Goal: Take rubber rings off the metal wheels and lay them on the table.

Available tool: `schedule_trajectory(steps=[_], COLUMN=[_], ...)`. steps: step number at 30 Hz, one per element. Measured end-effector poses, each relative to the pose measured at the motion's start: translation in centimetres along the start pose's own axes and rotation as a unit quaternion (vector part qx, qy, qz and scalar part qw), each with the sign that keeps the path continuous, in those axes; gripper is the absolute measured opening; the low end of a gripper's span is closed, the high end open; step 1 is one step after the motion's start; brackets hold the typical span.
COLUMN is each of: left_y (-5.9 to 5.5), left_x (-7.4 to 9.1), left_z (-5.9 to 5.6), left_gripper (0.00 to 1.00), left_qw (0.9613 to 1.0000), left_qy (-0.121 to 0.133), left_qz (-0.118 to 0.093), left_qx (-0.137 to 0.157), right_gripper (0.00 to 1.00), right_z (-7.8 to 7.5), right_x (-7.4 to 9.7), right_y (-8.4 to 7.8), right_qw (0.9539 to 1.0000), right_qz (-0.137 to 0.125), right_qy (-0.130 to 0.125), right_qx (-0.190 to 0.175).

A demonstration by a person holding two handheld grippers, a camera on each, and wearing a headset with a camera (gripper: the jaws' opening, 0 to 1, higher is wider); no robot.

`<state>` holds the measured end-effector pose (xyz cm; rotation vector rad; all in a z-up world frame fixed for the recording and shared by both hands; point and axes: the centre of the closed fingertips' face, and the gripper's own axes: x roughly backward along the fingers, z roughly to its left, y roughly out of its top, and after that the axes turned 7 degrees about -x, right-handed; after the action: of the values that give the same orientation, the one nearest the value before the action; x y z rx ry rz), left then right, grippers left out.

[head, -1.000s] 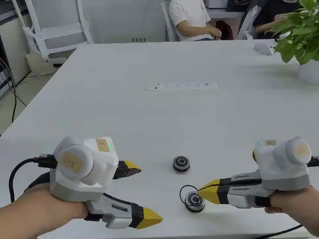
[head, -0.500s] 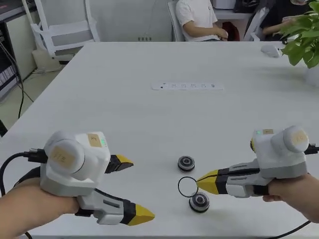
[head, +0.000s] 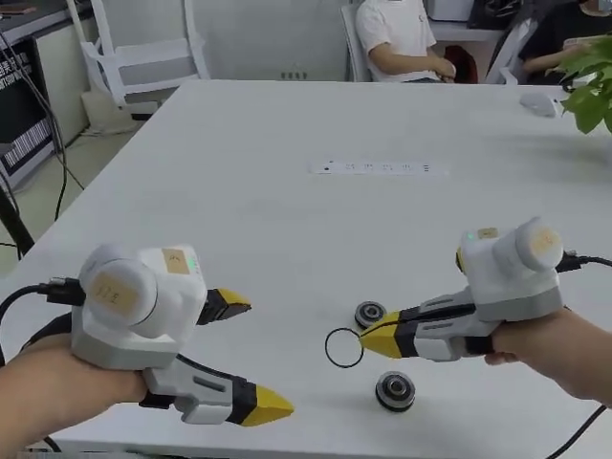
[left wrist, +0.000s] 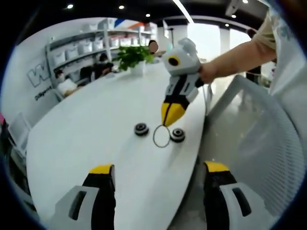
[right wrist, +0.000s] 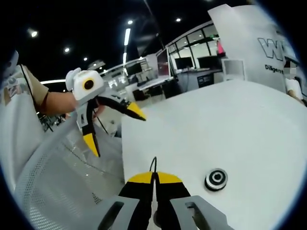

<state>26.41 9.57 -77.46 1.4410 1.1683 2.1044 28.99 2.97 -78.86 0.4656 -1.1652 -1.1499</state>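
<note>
Holding idle at the left: left gripper (head: 253, 356), jaws wide apart, nothing between them, well apart from the work. No change in its posture over the last 1 s. The shift in the head view is mostly the camera's.

Next along: ring (head: 344, 347). 1 s ago it sat looped against the near wheel (head: 395, 389), partly drawn off. 0.5 s ago it was free but just beside that wheel. Now it hangs as an open loop from the tip of the right gripper, between the 2 wheels and touching neither. Cannot tell whether its lower edge is on the table (head: 287, 210) or just above it. The left gripper view suggests it is close to the surface.

Far wheel (head: 370, 314): partly hidden behind the yellow tip, rim dark. Judgement: it likely wears its own ring yet. The near wheel looks paler at the rim, consistent with being stripped.

Right: right gripper (head: 375, 338), jaws pressed together on the ring. Its own view shows a thin black line rising from the closed tips.

Meaning for the task: 1 ring is off, not yet laid down. Next step, as I judge it, is to lower it to bare table away from both wheels and part the jaws. Risk: thin, limp rubber may cling to a pad on release. After that, 1 wheel left.
</note>
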Motion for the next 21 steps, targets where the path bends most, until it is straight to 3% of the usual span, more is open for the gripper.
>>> schedule_trajectory(steps=[13,21], left_y=[-0.4,-0.6], left_x=[1.0,1.2], left_z=[0.8,0.7], left_gripper=[0.76,0.75], left_qw=[0.9998,0.9998], left_qy=[0.017,0.018], left_qz=[0.001,0.002], left_qx=[0.009,0.012], right_gripper=[0.0,0.0], right_z=[-0.1,-0.3], right_x=[-3.1,-4.3], right_y=[-1.3,-2.5], right_qw=[0.9988,0.9973], right_qz=[0.042,0.069], right_qy=[0.023,0.024], right_qx=[0.004,0.007])
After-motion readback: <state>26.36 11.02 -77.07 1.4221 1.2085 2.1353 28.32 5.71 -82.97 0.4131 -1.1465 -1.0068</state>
